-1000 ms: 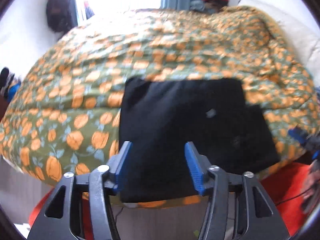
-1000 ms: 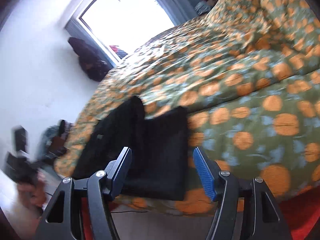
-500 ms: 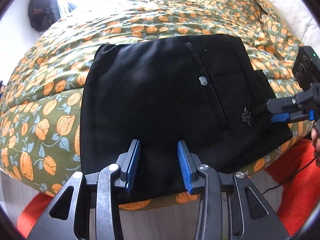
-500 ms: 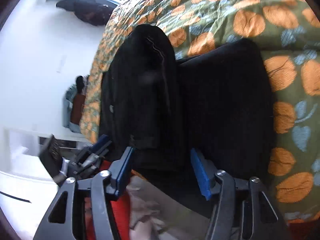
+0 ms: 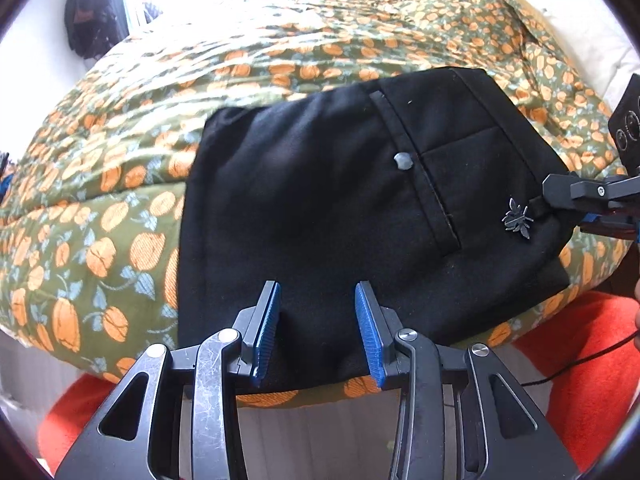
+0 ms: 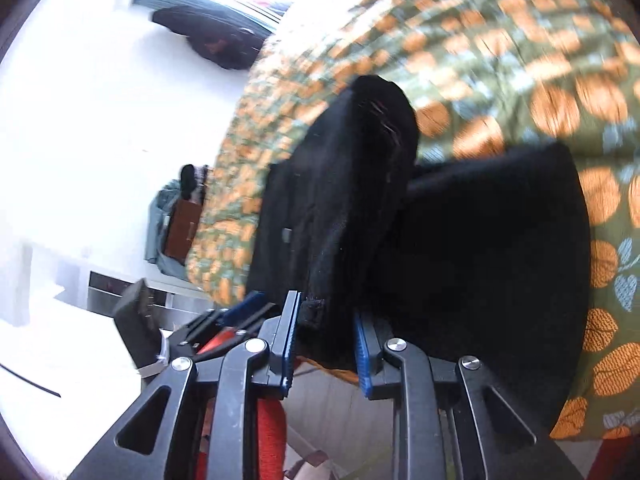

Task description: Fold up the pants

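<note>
Since a second ago both grippers have closed in on the black pants (image 5: 344,216), lying folded near the edge of the pumpkin-print quilt (image 5: 120,184). The right gripper (image 6: 324,344) has its jaws clamped on a thick bunched edge; the left gripper (image 5: 318,332) hovers with jaws apart. Likely next: a final fold or smoothing of the soft, matte cloth.

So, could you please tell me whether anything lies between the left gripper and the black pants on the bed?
Nothing visible does. The left gripper has its jaws apart right at the near edge of the pants, with only black fabric between them on the floral bedspread.
</note>
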A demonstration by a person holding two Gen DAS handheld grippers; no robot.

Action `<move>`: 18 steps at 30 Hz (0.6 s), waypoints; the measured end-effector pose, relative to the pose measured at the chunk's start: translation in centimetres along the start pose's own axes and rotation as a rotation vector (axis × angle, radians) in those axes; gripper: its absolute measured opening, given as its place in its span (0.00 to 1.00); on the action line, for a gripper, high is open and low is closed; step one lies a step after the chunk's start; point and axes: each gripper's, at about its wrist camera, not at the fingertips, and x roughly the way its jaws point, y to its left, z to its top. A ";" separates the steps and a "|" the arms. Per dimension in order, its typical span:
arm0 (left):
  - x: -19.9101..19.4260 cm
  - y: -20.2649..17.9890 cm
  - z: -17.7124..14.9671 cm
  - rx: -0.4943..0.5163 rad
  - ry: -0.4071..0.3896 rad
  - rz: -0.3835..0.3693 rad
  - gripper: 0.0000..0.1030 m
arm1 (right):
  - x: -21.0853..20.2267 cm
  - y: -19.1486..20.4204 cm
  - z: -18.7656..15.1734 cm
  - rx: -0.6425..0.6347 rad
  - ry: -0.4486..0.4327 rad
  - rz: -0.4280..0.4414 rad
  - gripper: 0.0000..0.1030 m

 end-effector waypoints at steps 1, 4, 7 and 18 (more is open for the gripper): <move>-0.6 0.0 0.2 -0.005 -0.013 -0.009 0.38 | -0.5 0.3 0.0 -0.004 -0.010 0.008 0.23; -2.5 0.3 0.9 -0.037 -0.057 -0.050 0.40 | -1.9 1.0 0.0 -0.006 -0.034 0.030 0.23; -4.2 0.6 1.2 -0.048 -0.089 -0.085 0.42 | -4.1 0.8 -0.3 0.003 -0.053 0.051 0.22; -5.7 4.1 1.3 -0.156 -0.113 -0.110 0.46 | -9.0 -5.1 -3.4 0.147 -0.092 0.023 0.17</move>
